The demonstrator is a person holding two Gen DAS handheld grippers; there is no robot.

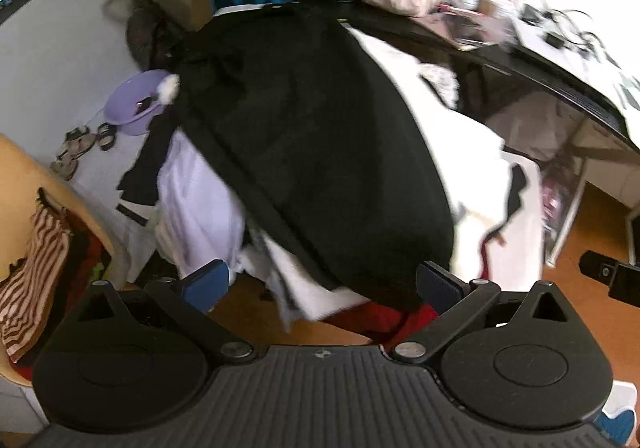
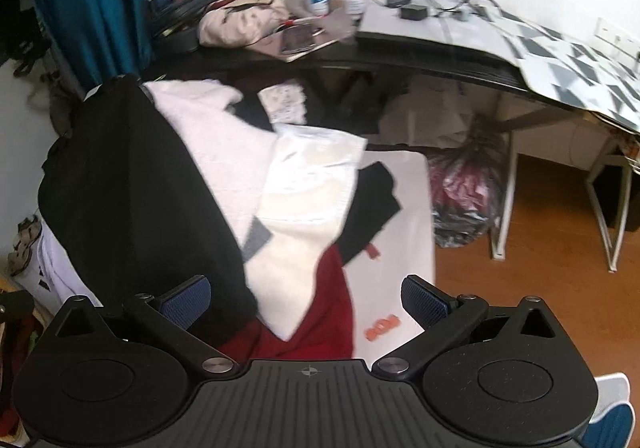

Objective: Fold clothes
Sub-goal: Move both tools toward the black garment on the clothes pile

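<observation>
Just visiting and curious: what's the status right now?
Left gripper open, empty. Right gripper open, empty. Black garment unfolded atop the clothes pile. Nothing blocking it.

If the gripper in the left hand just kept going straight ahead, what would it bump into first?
Most likely the black garment draped over the clothes pile: it fills the space right ahead of the open left gripper. Depth is hard to judge, and white cloth at its near edge may come first.

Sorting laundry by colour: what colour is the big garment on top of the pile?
Black garment, clearest in the left wrist view.
</observation>
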